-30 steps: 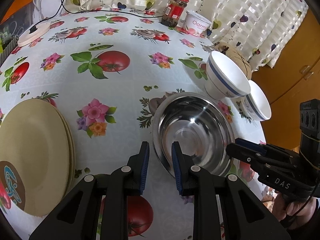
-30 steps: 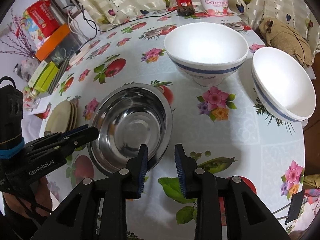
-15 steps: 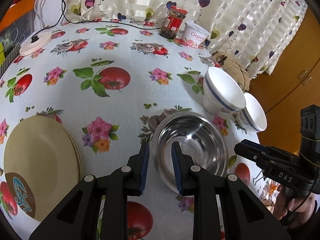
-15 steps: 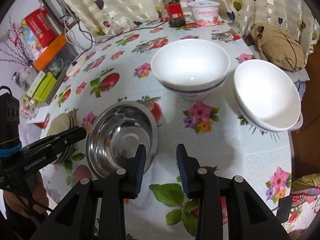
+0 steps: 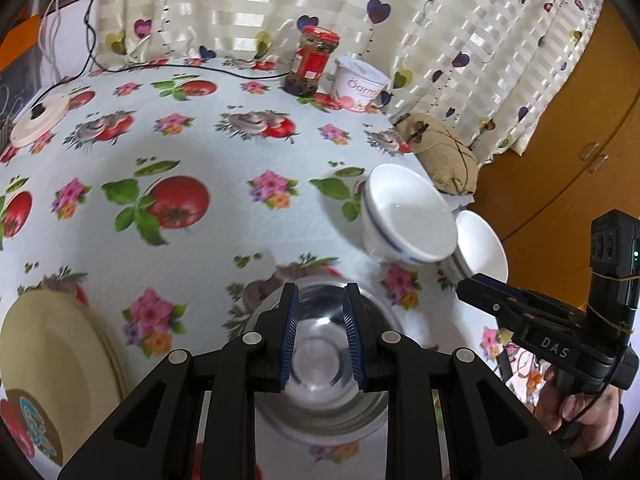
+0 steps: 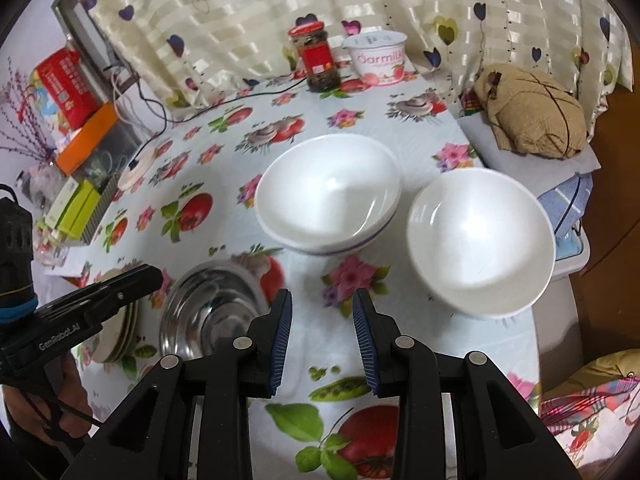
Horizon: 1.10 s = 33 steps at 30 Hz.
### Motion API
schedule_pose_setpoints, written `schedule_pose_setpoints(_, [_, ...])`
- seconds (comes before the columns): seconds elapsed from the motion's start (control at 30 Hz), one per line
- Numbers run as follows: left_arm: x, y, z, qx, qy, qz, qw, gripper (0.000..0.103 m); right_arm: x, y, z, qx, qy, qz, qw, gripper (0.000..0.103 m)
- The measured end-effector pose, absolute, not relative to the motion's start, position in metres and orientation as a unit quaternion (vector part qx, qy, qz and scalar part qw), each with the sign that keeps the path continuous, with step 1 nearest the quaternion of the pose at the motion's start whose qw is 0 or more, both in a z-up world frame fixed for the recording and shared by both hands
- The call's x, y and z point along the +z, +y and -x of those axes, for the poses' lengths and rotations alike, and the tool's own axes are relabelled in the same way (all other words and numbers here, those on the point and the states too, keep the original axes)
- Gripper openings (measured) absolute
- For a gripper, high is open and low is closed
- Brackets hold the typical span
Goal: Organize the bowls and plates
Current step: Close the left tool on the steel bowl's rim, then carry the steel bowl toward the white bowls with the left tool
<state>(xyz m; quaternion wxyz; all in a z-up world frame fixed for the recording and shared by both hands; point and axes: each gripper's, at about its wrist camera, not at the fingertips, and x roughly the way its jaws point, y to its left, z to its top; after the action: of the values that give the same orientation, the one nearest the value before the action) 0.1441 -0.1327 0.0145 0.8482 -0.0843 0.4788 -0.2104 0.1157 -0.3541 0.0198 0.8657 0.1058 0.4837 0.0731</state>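
Fingers, left gripper [image 5: 320, 336]: parted, nothing between them, hanging above the steel bowl [image 5: 320, 360] without touching it.
Fingers, right gripper [image 6: 322, 336]: parted, empty, over bare desk [image 6: 400, 340] just right of that bowl.
White bowls, blue-striped: one [image 6: 328, 204] at the middle, one [image 6: 480, 240] at the right desk edge, its rim seeming to overhang.
Plates [image 5: 52, 364]: cream stack, near left, well apart from the bowls.
Risks, as I judge them: the edge bowl could tip off if I nudge it; the steel rim is thin and slick and may slip from a pinch; the two grippers sit close and could collide over the steel bowl.
Surroundings: jar [image 6: 316, 60] and yoghurt tub [image 6: 378, 58] at the far edge, brown bundle [image 6: 532, 112] far right, cable [image 5: 192, 66] far left. None blocks the bowls.
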Motion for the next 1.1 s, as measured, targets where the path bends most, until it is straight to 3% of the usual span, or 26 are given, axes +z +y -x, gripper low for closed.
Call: schedule_pose_setpoints(1.1, [-0.002, -0.188, -0.209, -0.201, 0.499, 0.09, 0.838, 0.024, 0.01, -0.391, -0.197, 0.056, 0.484, -0.084, 0.869, 0.023])
